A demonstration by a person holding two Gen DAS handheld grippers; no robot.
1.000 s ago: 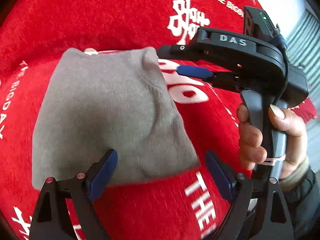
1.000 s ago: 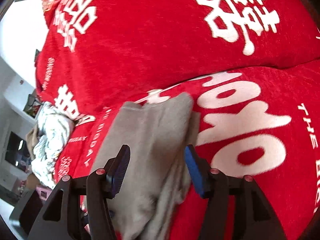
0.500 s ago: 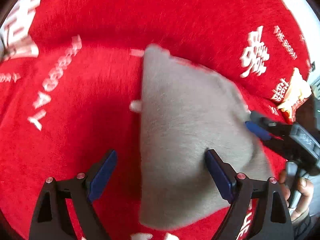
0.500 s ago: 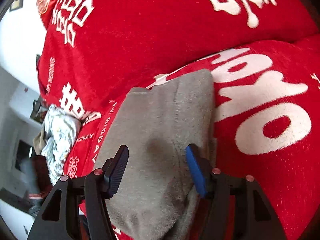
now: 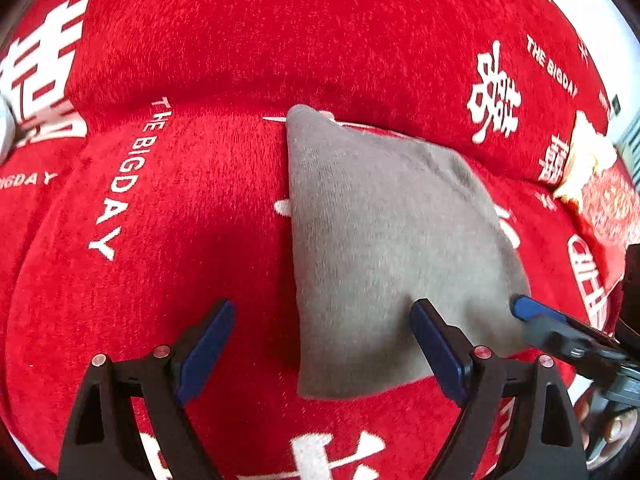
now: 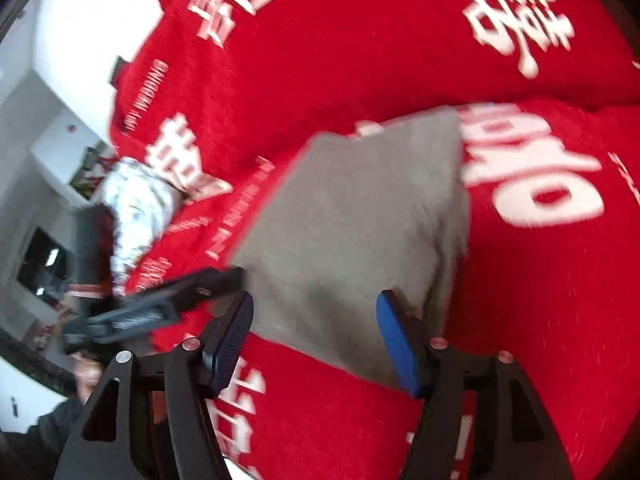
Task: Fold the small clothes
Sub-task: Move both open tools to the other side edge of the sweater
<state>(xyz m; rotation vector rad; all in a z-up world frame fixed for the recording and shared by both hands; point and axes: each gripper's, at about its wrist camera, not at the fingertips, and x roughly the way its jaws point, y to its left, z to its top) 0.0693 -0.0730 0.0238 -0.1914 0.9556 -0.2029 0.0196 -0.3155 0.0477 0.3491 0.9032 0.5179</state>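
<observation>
A folded grey knit garment (image 5: pixel 384 248) lies flat on a red sofa cover (image 5: pixel 180 220) printed with white characters. It also shows in the right wrist view (image 6: pixel 360 216). My left gripper (image 5: pixel 320 344) is open above the garment's near left edge and holds nothing. My right gripper (image 6: pixel 316 336) is open over the garment's near edge and holds nothing. In the left wrist view the right gripper's blue fingertip (image 5: pixel 528 308) sits at the garment's right corner. In the right wrist view the left gripper shows as a black arm at the garment's left corner.
A crumpled white patterned cloth (image 6: pixel 136 208) lies at the left end of the sofa. A red and gold snack bag (image 5: pixel 596 184) rests at the right end. The sofa backrest (image 5: pixel 320 40) rises behind the garment. White furniture (image 6: pixel 48 128) stands beyond the left end.
The left gripper swung left and back from the garment, so the garment now sits right of its centre. The right gripper drew back and lower. The garment lies flatter, with both grippers open.
</observation>
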